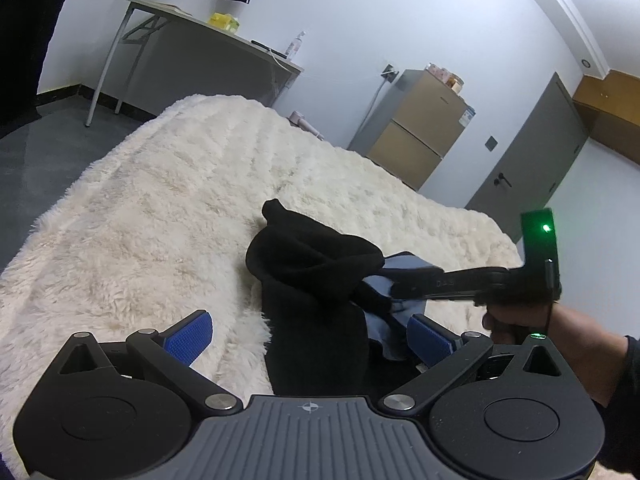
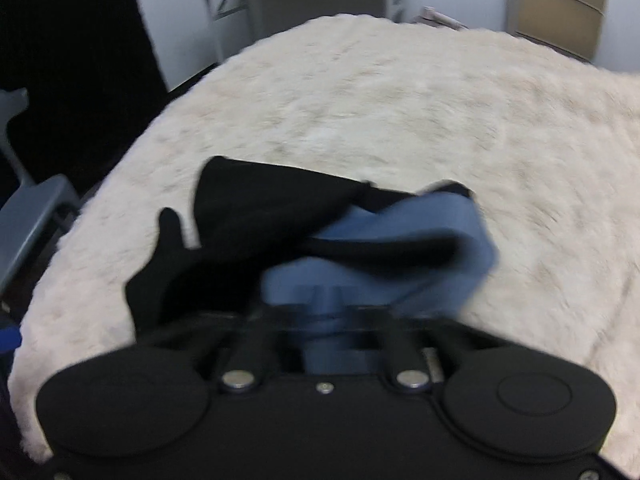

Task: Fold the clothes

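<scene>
Looks like mid-fold: the right tongs (image 1: 396, 286) are clamped on the crumpled black-and-blue garment (image 1: 320, 276) on the fluffy cream blanket (image 1: 160, 200), the left tongs (image 1: 308, 332) sit wide open and empty, and next they probably need to grab the other edge.

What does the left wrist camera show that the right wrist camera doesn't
Only the left wrist view shows the person's hand holding the right gripper, a grey door, and the left gripper with its blue pads apart. Only the right wrist view shows a grey chair. Both show the black and blue garment on the cream fluffy blanket, the folding table and the cabinet.
</scene>
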The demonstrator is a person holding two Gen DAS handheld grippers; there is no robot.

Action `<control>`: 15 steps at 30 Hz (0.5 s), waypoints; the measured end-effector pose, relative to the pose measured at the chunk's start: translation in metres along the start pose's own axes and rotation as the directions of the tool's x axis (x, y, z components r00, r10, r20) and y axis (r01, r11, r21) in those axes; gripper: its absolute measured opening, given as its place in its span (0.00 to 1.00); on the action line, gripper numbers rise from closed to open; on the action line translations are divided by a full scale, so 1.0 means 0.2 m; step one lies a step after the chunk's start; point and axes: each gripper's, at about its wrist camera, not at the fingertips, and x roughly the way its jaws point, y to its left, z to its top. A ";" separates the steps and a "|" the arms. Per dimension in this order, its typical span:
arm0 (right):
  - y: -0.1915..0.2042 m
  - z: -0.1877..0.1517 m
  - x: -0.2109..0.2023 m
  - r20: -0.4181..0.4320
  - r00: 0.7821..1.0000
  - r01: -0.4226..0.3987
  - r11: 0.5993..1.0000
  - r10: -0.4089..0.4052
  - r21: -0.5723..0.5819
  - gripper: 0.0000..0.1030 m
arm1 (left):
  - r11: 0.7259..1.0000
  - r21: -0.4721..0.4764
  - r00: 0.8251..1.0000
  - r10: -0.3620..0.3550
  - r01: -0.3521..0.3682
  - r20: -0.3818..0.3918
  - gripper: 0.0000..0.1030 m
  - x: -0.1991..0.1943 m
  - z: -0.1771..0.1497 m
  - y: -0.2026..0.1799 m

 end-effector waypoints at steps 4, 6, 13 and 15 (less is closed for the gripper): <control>0.10 0.11 -0.16 0.120 0.993 0.000 0.997 0.009 -0.081 0.00 | 1.000 -0.006 1.000 -0.003 0.003 0.008 1.00 0.00 0.00 0.00; 0.10 0.16 -0.22 0.145 0.989 0.004 0.996 0.009 -0.085 0.00 | 1.000 -0.002 1.000 -0.004 0.004 0.004 1.00 0.00 0.00 0.00; 0.02 0.18 -0.23 0.128 0.988 0.100 0.988 -0.085 -0.115 0.78 | 1.000 0.010 1.000 -0.008 0.008 0.005 1.00 0.00 0.00 -0.01; 0.01 0.13 -0.17 0.114 0.988 0.121 0.986 -0.108 -0.112 0.78 | 1.000 0.006 1.000 -0.009 0.009 0.008 1.00 -0.01 0.00 -0.01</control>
